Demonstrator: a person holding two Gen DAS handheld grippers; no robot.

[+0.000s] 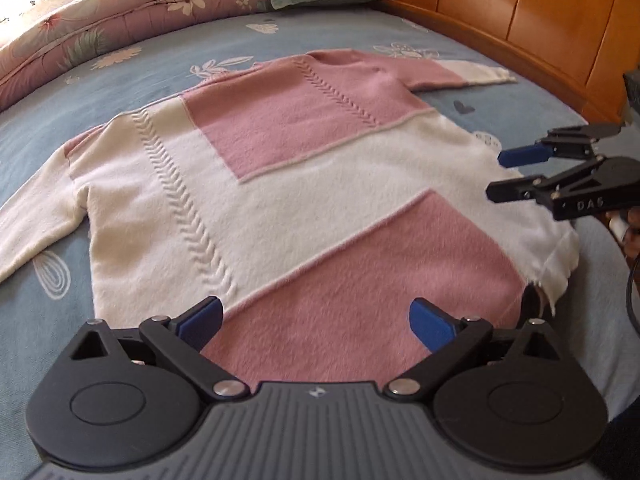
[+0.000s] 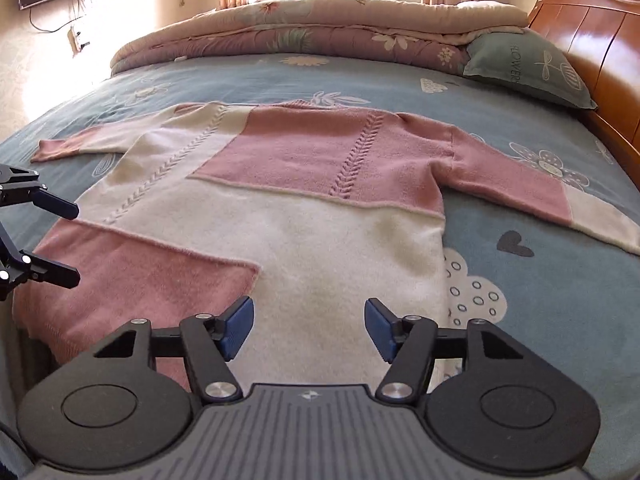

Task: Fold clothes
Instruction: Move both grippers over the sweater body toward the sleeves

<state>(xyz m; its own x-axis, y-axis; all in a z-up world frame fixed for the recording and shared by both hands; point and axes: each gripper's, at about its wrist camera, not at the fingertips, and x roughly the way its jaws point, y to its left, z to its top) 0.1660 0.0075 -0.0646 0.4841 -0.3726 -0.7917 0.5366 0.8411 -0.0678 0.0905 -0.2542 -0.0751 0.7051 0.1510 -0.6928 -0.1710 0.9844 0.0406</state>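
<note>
Sweater [image 1: 304,184], pink and cream, lies spread flat on the bed [image 1: 48,128], both sleeves out to the sides, hem at the near edge under my grippers. No fold shows anywhere in it, so the whole of the folding is left as it lies now. Left gripper [image 1: 316,318] hovers over the pink hem panel, fingers wide apart, holding nothing. Right gripper [image 2: 309,330] hangs over the cream part of the hem, fingers likewise apart and empty. Quilt [image 2: 320,24] and pillow [image 2: 528,68] sit along the far edge, by the headboard [image 2: 600,32]. Hard to make out: the hem itself, hidden behind both gripper bodies; the right sleeve cuff runs out of the right wrist view.
</note>
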